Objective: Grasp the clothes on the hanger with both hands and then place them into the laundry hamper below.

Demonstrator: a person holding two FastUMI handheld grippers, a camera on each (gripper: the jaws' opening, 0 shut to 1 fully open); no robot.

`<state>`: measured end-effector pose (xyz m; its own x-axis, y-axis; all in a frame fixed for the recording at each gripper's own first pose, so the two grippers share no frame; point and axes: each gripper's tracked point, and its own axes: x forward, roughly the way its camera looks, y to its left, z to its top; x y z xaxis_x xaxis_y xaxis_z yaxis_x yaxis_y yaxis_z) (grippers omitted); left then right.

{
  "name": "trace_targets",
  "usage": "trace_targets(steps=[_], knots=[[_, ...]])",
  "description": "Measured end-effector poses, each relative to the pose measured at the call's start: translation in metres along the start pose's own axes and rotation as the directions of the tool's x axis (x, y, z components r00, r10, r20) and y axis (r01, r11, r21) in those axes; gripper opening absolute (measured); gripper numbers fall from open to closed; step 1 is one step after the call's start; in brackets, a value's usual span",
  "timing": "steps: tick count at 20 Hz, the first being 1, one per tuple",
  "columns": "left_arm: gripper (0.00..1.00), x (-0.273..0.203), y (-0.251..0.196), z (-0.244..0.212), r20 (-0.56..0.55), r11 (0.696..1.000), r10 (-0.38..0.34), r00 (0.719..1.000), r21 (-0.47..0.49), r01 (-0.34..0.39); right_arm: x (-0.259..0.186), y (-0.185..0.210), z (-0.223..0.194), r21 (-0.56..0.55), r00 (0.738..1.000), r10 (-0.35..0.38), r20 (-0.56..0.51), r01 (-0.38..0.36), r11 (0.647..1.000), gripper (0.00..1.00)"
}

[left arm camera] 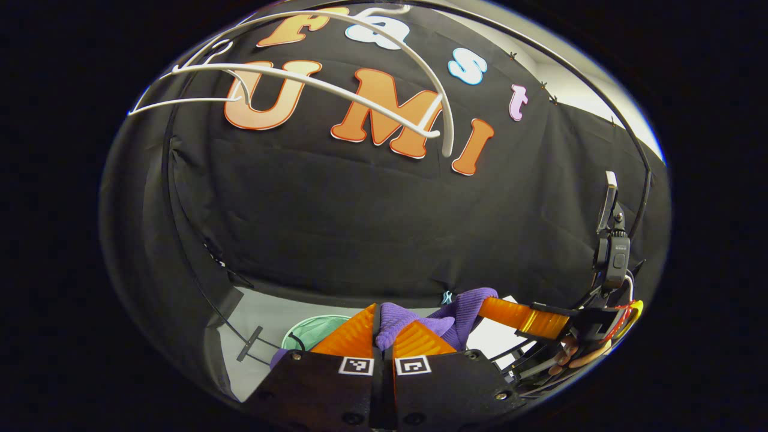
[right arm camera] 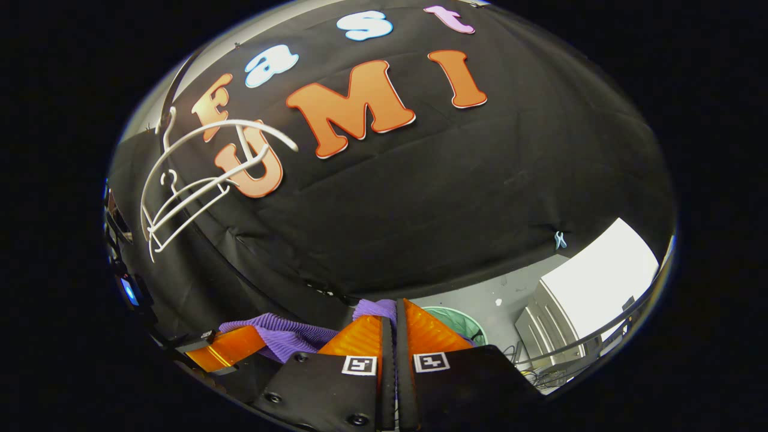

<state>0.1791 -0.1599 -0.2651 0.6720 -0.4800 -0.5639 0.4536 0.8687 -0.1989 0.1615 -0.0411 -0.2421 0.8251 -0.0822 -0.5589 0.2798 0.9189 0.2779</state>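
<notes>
A purple ribbed garment [left arm camera: 414, 321] is pinched between the fingers of my left gripper [left arm camera: 384, 336], which is shut on it. In the right gripper view my right gripper [right arm camera: 395, 324] is shut on another part of the same purple garment [right arm camera: 282, 336]. The cloth stretches between the two grippers, off the hangers. The right gripper [left arm camera: 528, 318] shows farther off in the left gripper view, and the left gripper [right arm camera: 225, 351] shows at lower left in the right gripper view. Bare white hangers [left arm camera: 336, 90] [right arm camera: 192, 180] hang above. The green hamper [left arm camera: 312, 333] [right arm camera: 459, 321] sits below on the floor.
A black rack rail [left arm camera: 180, 240] curves down the left side. A camera mount [left arm camera: 612, 240] stands at the right. A white cabinet [right arm camera: 576, 306] and metal rail [right arm camera: 600, 342] are at lower right, with grey floor [right arm camera: 504, 294] around the hamper.
</notes>
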Motion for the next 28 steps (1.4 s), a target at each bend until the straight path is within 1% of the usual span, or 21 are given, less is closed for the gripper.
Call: trace_targets(steps=[5, 8, 10, 11, 13, 15, 18, 21, 22, 24, 26, 28], knots=[[0.00, 0.038, 0.021, -0.037, -0.103, 0.999, 0.035, 0.994, -0.032, -0.038, 0.032, -0.015, -0.026, -0.015, 0.997, -0.036, -0.061, 0.036, 0.999, 0.10], [0.00, 0.056, 0.037, -0.056, -0.165, 0.997, 0.060, 0.984, -0.045, -0.068, 0.052, -0.027, -0.051, -0.018, 0.991, -0.063, -0.114, 0.061, 0.998, 0.10], [0.00, 0.068, 0.049, -0.075, -0.220, 0.995, 0.077, 0.973, -0.049, -0.090, 0.068, -0.036, -0.065, -0.029, 0.984, -0.089, -0.152, 0.085, 0.996, 0.10], [0.00, 0.069, 0.054, -0.088, -0.263, 0.993, 0.081, 0.961, -0.060, -0.100, 0.074, -0.039, -0.073, -0.037, 0.980, -0.100, -0.174, 0.095, 0.995, 0.09], [0.00, 0.070, 0.060, -0.108, -0.314, 0.991, 0.080, 0.946, -0.079, -0.110, 0.085, -0.041, -0.090, -0.051, 0.970, -0.113, -0.216, 0.105, 0.993, 0.10], [0.01, 0.080, 0.069, -0.127, -0.361, 0.989, 0.095, 0.928, -0.074, -0.131, 0.092, -0.046, -0.106, -0.067, 0.959, -0.129, -0.253, 0.115, 0.991, 0.09], [0.00, 0.084, 0.091, -0.150, -0.436, 0.980, 0.155, 0.887, -0.045, -0.193, 0.099, -0.056, -0.133, -0.084, 0.936, -0.153, -0.318, 0.133, 0.988, 0.10], [0.01, 0.083, 0.104, -0.169, -0.495, 0.971, 0.194, 0.847, -0.024, -0.237, 0.106, -0.067, -0.156, -0.109, 0.911, -0.175, -0.375, 0.144, 0.984, 0.10], [0.03, 0.084, 0.106, -0.174, -0.509, 0.968, 0.199, 0.837, -0.028, -0.247, 0.106, -0.072, -0.164, -0.124, 0.899, -0.187, -0.397, 0.149, 0.981, 0.10], [0.03, 0.084, 0.100, -0.175, -0.540, 0.967, 0.193, 0.819, -0.038, -0.253, 0.103, -0.080, -0.176, -0.148, 0.882, -0.206, -0.424, 0.156, 0.976, 0.10], [0.06, 0.082, 0.098, -0.180, -0.566, 0.969, 0.185, 0.803, -0.031, -0.245, 0.108, -0.078, -0.177, -0.142, 0.880, -0.201, -0.431, 0.154, 0.978, 0.10], [0.08, 0.076, 0.101, -0.189, -0.582, 0.969, 0.201, 0.788, -0.001, -0.248, 0.112, -0.081, -0.171, -0.137, 0.886, -0.207, -0.415, 0.164, 0.977, 0.10]])
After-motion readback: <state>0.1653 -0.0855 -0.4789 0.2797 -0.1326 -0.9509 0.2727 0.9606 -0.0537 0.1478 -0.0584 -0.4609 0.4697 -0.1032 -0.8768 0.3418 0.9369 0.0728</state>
